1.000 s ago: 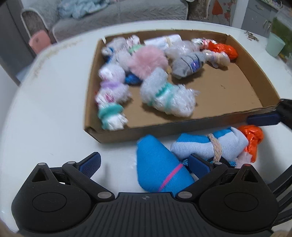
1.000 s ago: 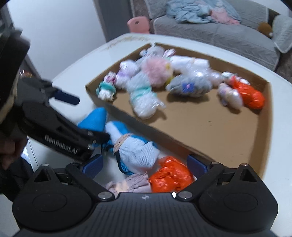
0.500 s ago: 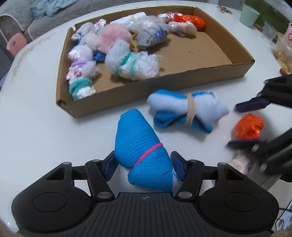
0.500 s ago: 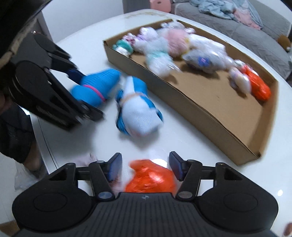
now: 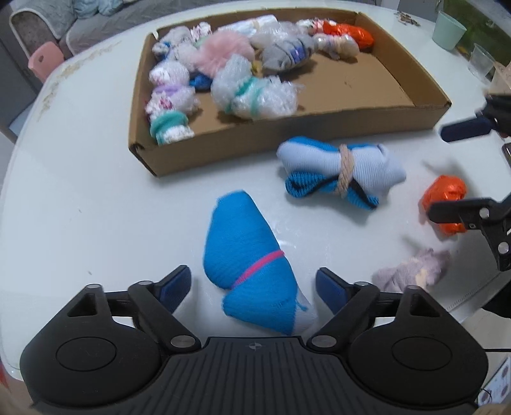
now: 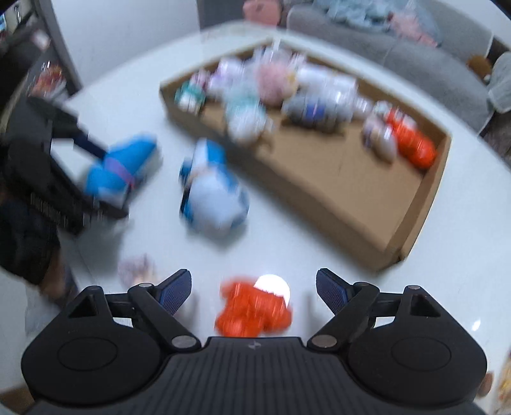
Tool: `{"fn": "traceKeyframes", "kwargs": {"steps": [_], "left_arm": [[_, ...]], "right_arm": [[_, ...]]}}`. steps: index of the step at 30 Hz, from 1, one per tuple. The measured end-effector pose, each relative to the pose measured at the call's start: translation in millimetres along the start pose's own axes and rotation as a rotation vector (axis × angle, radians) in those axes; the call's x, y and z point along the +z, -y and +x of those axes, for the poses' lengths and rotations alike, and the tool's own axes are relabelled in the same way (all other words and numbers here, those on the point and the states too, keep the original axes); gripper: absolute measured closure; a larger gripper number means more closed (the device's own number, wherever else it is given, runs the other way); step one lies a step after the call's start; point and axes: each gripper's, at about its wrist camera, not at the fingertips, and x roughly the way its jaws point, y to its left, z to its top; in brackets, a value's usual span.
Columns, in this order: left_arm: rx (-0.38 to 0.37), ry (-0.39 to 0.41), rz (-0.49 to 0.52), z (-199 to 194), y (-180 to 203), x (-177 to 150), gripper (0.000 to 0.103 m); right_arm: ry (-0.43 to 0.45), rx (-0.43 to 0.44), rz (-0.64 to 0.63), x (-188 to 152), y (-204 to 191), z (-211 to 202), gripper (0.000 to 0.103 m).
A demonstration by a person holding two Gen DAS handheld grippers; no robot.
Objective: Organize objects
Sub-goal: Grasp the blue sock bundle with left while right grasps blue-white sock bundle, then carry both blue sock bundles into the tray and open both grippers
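A bright blue sock roll with a pink band (image 5: 252, 265) lies on the white table between the open fingers of my left gripper (image 5: 254, 285); they do not touch it. A pale blue bundle tied with cord (image 5: 341, 172) lies beyond it, also in the blurred right wrist view (image 6: 214, 198). An orange crinkly bundle (image 6: 254, 308) lies between the open fingers of my right gripper (image 6: 254, 289); it also shows in the left wrist view (image 5: 445, 201). A cardboard tray (image 5: 319, 134) holds several wrapped bundles.
A small pale purple bundle (image 5: 412, 271) lies near the table's front edge. A green cup (image 5: 448, 30) and a clear glass (image 5: 482, 60) stand at the far right. A grey sofa (image 6: 399, 54) is behind the table.
Both grippers were closed around their bundles half a second ago and have opened wide. The blue sock roll and the orange bundle now lie free on the table. The right view is blurred by motion.
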Motion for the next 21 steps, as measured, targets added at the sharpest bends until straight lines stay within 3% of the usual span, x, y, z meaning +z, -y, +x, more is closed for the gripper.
{"fn": "traceKeyframes", "kwargs": {"steps": [6,12,14,16,21], "left_arm": [[0.057,0.022,-0.041,10,-9,10,0.008],[0.067,0.015,-0.033,16,-12,4,0.012],[0.05,0.032,-0.034,13,-12,2,0.021],[0.02,0.044,-0.059,8,-13,3,0.043],[0.02,0.036,-0.047,4,-10,0,0.045]], "right_arm": [[0.092,0.062,-0.077,26,-18,14,0.022],[0.05,0.08,-0.178,39,-32,54,0.038],[0.035,0.086,-0.159,40,-31,61,0.049],[0.04,0.089,-0.154,39,-30,63,0.054],[0.043,0.12,-0.127,39,-32,52,0.06]]}}
